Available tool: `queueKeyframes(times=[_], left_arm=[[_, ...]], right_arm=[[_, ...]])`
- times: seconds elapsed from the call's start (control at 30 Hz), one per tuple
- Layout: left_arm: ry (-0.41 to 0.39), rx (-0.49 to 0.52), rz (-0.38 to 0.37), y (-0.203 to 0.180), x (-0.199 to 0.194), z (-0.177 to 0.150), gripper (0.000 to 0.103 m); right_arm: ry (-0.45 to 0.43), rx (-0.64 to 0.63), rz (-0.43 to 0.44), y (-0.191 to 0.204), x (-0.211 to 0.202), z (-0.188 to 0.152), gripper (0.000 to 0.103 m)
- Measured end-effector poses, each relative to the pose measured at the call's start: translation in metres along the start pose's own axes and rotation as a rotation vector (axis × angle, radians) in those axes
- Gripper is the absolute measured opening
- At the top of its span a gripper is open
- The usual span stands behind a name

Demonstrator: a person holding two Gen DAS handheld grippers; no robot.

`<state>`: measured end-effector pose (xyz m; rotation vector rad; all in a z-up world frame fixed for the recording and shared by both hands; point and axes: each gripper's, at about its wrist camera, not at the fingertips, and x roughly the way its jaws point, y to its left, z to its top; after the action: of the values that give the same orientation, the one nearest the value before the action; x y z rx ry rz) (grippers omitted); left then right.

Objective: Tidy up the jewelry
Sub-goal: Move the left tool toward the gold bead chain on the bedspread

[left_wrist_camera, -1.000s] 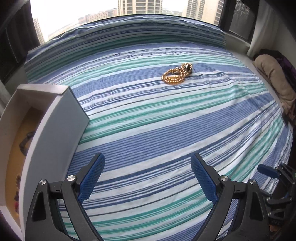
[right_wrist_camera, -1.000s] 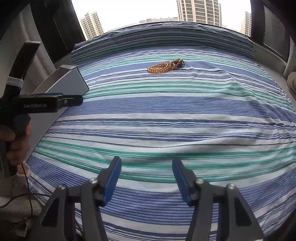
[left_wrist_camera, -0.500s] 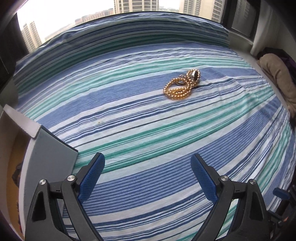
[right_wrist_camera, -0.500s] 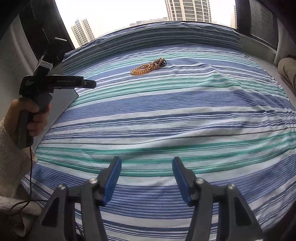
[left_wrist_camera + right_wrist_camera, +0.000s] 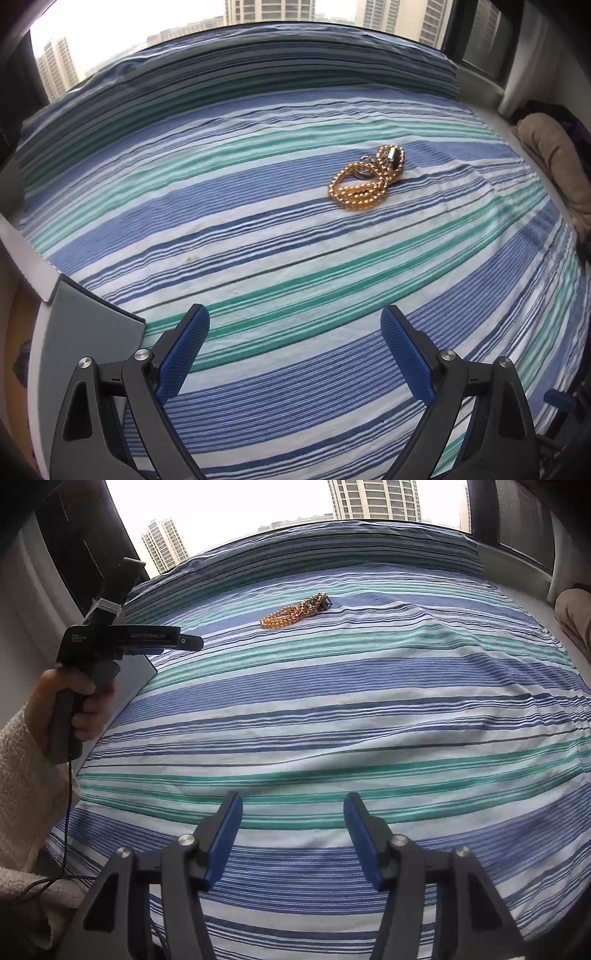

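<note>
A pile of gold bead jewelry (image 5: pixel 364 181) with a small silver piece lies on the striped bedsheet (image 5: pixel 258 258), far ahead and to the right of my left gripper (image 5: pixel 295 347). The left gripper is open and empty above the sheet. The pile also shows in the right wrist view (image 5: pixel 293 612), far ahead. My right gripper (image 5: pixel 293 830) is open and empty, low over the near part of the bed. The left gripper's side (image 5: pixel 125 642) shows at the left of the right wrist view, held by a hand. A grey-white jewelry box (image 5: pixel 74 328) sits at the lower left.
The box's grey wall (image 5: pixel 138 672) stands at the bed's left edge behind the left gripper. A beige cushion (image 5: pixel 554 162) lies at the far right. A window ledge and dark frames run behind the bed.
The left gripper has moved forward and right, away from the box and toward the gold jewelry, which looms larger. The right gripper has turned slightly; both stay open.
</note>
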<state>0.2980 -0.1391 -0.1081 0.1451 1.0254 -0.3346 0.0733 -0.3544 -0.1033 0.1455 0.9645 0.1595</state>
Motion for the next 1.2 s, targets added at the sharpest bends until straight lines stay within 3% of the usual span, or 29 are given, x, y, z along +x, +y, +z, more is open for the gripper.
queueKeyframes(times=[0.33,0.63,1.0,1.2], left_arm=[[-0.055,-0.012,-0.011,0.005,0.0,0.01,0.094],[-0.075,0.162,0.014,-0.015,0.01,0.025,0.094],[-0.061,0.132,-0.017,-0.013,0.016,0.044,0.094],[-0.038,0.157,-0.078,-0.01,0.025,0.045,0.094]], right_arm=[[-0.004,0.01,0.001,-0.004,-0.001,0.003,0.058],[-0.005,0.014,-0.001,-0.01,-0.002,0.005,0.058],[-0.009,0.021,0.002,-0.013,-0.006,0.006,0.058],[-0.024,0.031,0.003,-0.016,-0.011,0.005,0.058]])
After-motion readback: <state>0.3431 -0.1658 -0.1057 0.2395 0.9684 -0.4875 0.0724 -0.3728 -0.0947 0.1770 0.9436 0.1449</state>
